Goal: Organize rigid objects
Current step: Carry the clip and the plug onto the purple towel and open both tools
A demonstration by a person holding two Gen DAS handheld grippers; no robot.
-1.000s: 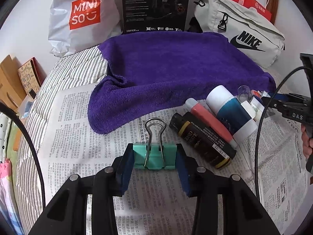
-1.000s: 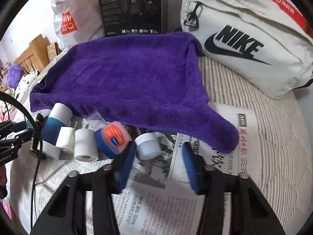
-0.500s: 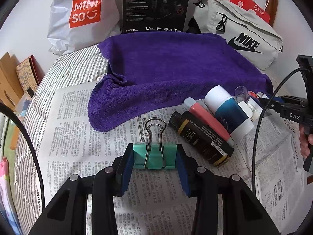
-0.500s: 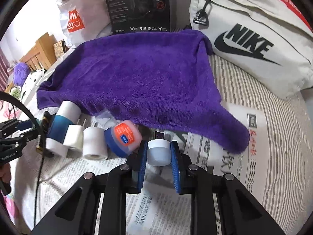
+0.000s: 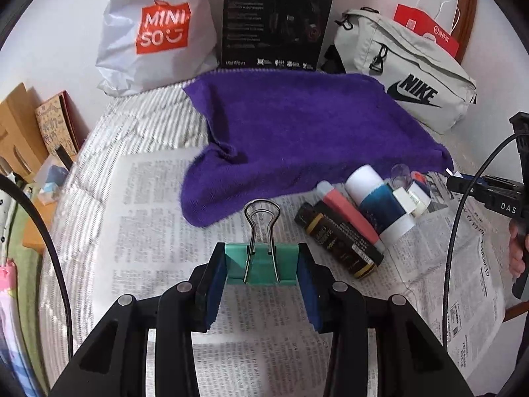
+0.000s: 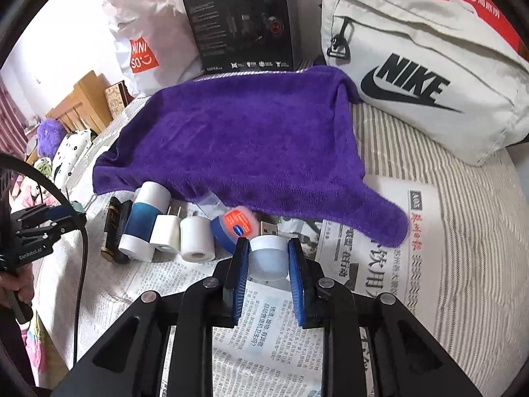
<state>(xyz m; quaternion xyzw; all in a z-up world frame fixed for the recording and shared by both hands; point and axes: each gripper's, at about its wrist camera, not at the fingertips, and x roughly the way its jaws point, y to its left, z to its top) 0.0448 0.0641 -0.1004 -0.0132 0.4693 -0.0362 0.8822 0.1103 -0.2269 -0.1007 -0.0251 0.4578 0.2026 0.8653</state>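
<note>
Behind purple towel (image 5: 307, 139), MINISO bag (image 5: 155, 29), NIKE pouch (image 6: 426, 79)

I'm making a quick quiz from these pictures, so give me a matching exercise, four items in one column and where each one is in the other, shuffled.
Things:
1. binder clip
2. small white jar
3. purple towel
4. black tube

Places:
A. spread over the striped bedding
B. between the right gripper's pads
C. lying on the newspaper
D. between the left gripper's pads

Pairs: 1-D, 2-B, 3-A, 4-C
</note>
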